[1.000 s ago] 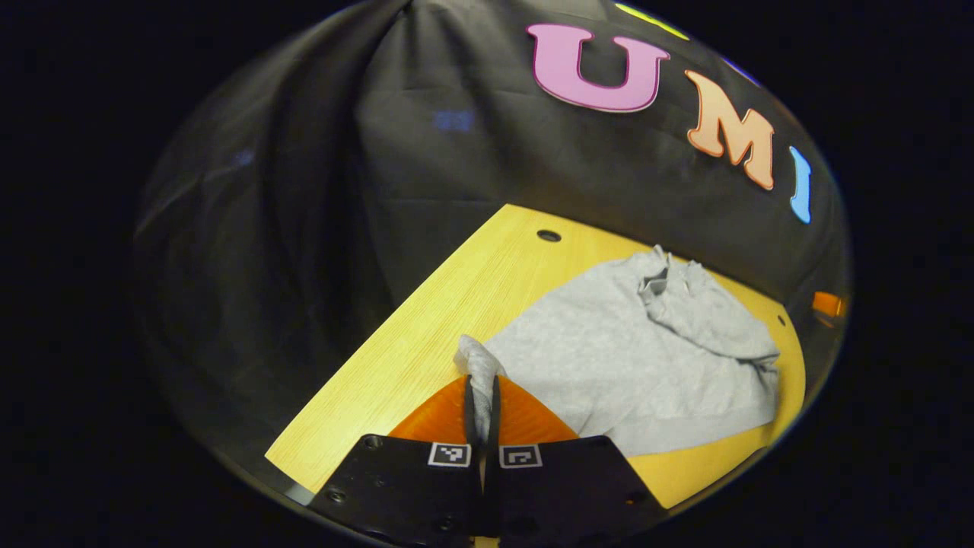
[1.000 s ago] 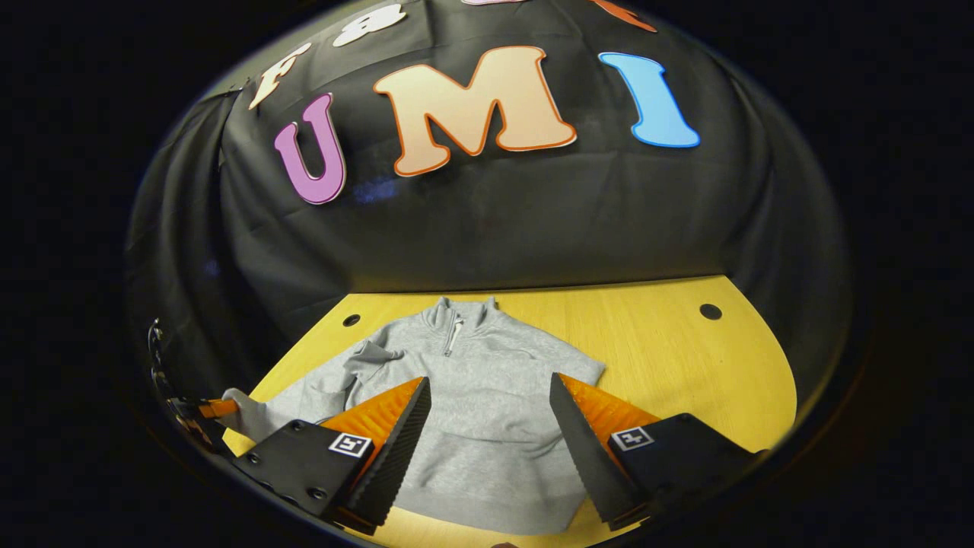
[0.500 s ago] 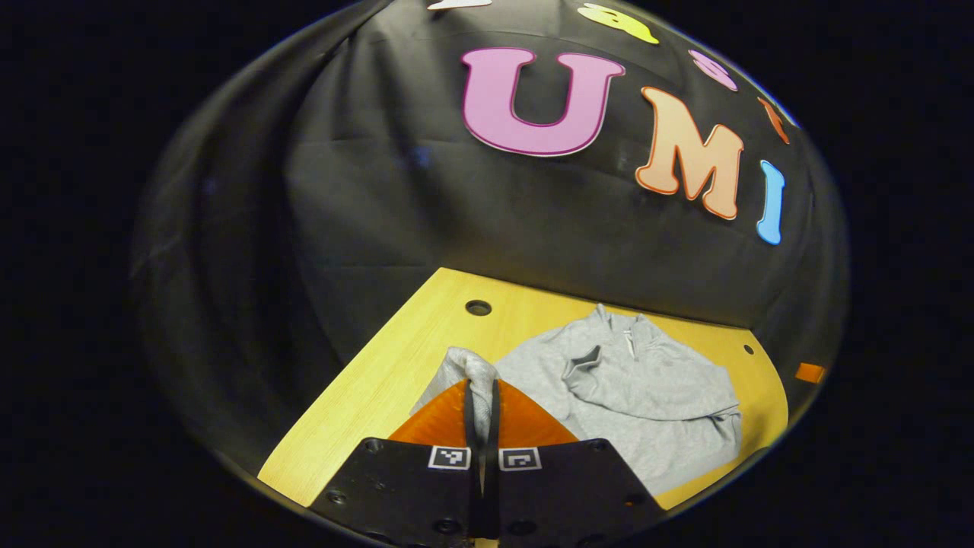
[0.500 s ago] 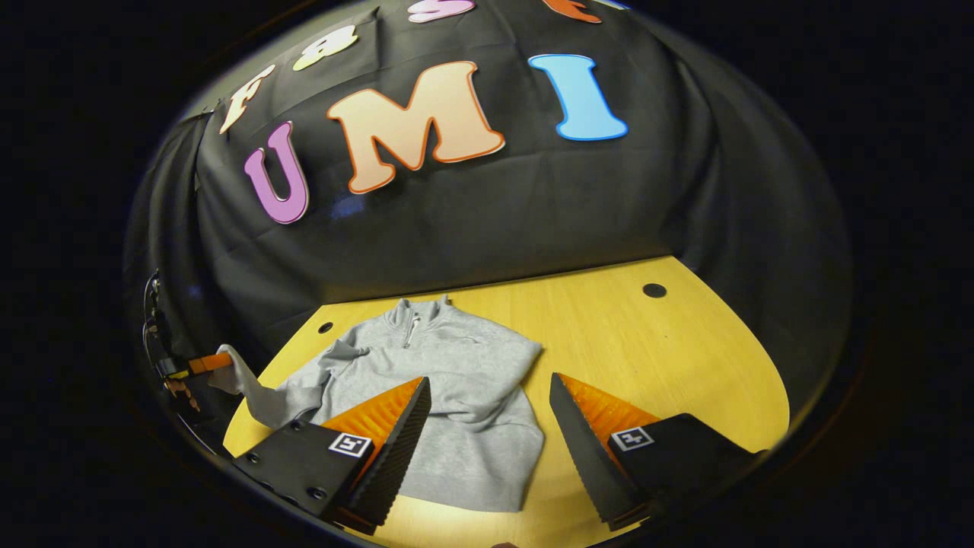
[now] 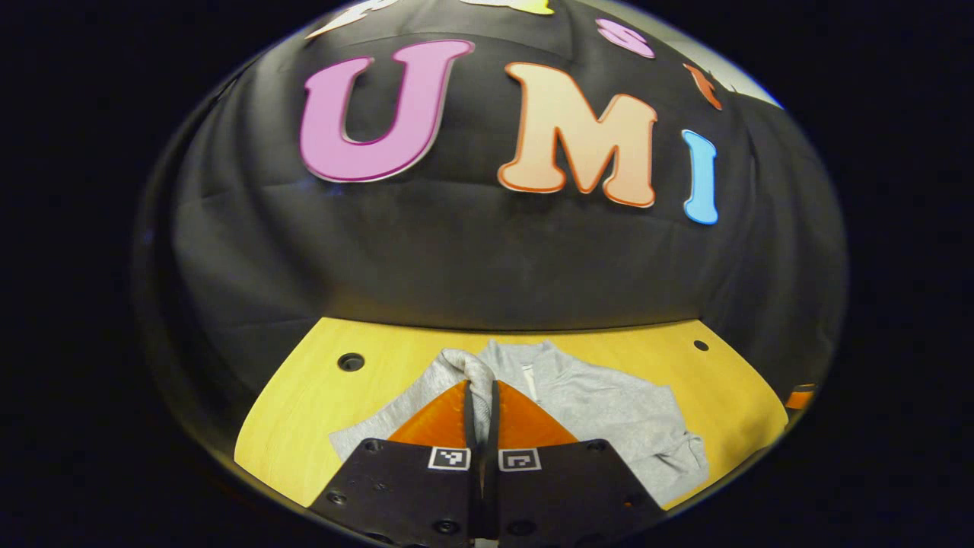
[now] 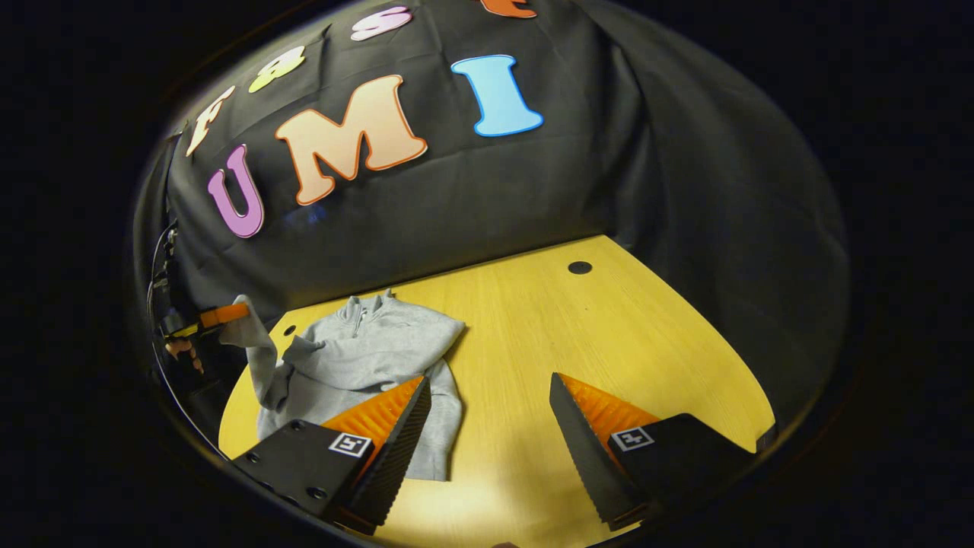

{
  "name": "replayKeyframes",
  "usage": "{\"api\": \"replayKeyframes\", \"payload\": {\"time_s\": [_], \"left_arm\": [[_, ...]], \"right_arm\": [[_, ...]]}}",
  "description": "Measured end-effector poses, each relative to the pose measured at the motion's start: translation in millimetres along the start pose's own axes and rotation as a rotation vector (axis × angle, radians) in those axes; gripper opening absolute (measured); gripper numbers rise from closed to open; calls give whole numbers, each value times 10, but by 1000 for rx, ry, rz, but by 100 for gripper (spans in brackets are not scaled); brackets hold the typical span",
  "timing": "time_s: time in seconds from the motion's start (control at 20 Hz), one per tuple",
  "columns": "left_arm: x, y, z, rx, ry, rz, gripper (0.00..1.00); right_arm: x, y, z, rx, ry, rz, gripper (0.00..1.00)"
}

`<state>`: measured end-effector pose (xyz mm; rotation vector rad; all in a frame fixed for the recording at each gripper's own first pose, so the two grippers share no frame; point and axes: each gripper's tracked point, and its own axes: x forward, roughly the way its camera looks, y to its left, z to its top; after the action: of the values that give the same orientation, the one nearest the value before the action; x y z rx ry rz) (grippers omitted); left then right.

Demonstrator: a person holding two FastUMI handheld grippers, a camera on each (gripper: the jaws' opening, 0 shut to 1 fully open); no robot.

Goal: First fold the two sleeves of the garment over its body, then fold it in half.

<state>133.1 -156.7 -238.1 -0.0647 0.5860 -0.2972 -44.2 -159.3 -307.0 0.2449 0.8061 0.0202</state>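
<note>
A grey zip-neck sweatshirt (image 5: 609, 411) lies on the yellow wooden table (image 5: 304, 403), collar toward the wall. My left gripper (image 5: 481, 388) is shut on the cuff of one sleeve (image 5: 466, 365), lifted over the garment's body. In the right gripper view the sweatshirt (image 6: 358, 365) lies at the left with its other sleeve folded across the chest. There the left gripper (image 6: 221, 316) holds the sleeve (image 6: 255, 354) up in the air beside the garment. My right gripper (image 6: 491, 396) is open above bare table to the right of the sweatshirt, holding nothing.
The table has round cable holes (image 6: 580, 267) (image 5: 351, 361) near its back corners. The black cloth wall (image 6: 533, 190) closes in right behind the table. Bare tabletop (image 6: 609, 335) stretches to the right of the garment.
The left gripper has lifted the sleeve cuff and swung toward the middle of the sweatshirt. The right gripper, still open, has turned away to the right, so the garment slid left in its view.
</note>
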Motion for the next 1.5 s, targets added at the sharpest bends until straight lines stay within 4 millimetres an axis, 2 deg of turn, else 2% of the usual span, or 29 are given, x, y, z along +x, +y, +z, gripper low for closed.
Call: {"api": "replayKeyframes", "payload": {"time_s": [0.05, 0.2, 0.25, 0.35, 0.4, 0.45, 0.55, 0.6, 0.7, 0.8, 0.85, 0.9, 0.95, 1.0, 1.05, 1.1, 1.25, 1.3, 1.35, 1.4, 1.45, 1.5], "left_arm": [[70, -173, -12, 6, 6, -23, 0], [299, -723, -103, 34, 37, -96, 0], [397, -1041, -169, 62, 62, -137, 0], [459, -1374, -287, 103, 91, -175, 0], [507, -1502, -313, 116, 103, -190, 0], [546, -1624, -347, 126, 111, -200, 0], [637, -1824, -464, 142, 137, -208, 0], [667, -1898, -525, 146, 149, -204, 0], [736, -1999, -641, 149, 173, -180, 1], [753, -2098, -671, 115, 171, -184, 13], [682, -2101, -649, 99, 167, -188, 38], [632, -2056, -613, 95, 150, -176, 69], [551, -1978, -540, 98, 121, -160, 100], [450, -1852, -479, 102, 96, -137, 100], [342, -1726, -437, 103, 75, -119, 94], [211, -1601, -439, 95, 58, -107, 94], [-220, -1146, -511, 71, 40, -57, 94], [-353, -963, -588, 69, 45, -29, 94], [-486, -785, -701, 67, 61, -4, 94], [-606, -616, -817, 62, 75, 18, 94], [-720, -472, -932, 53, 88, 36, 94], [-847, -325, -1058, 42, 108, 56, 94]], "right_arm": [[-27, -56, -9, 3, 1, -6, 98], [-71, -149, -58, 9, 10, -11, 98], [-90, -177, -121, 15, 19, -12, 98], [-168, -136, -265, 18, 38, 9, 98], [-168, -107, -319, 6, 46, 17, 94], [-156, -67, -372, -7, 58, 27, 98], [-151, 15, -476, -33, 82, 54, 98], [-138, 50, -510, -45, 90, 69, 94], [-123, 145, -551, -41, 108, 111, 98], [-77, 229, -567, -40, 117, 145, 94], [-43, 264, -576, -49, 123, 160, 94], [-14, 301, -603, -60, 129, 173, 98], [9, 342, -627, -72, 135, 185, 94], [34, 387, -640, -83, 139, 196, 94], [53, 437, -664, -91, 141, 207, 94], [73, 492, -675, -98, 143, 214, 98], [122, 660, -753, -120, 151, 234, 98], [148, 696, -788, -130, 155, 232, 98], [170, 746, -822, -137, 158, 233, 94], [193, 782, -845, -144, 164, 234, 98], [209, 808, -892, -153, 171, 232, 94], [232, 823, -928, -164, 176, 226, 98]]}}
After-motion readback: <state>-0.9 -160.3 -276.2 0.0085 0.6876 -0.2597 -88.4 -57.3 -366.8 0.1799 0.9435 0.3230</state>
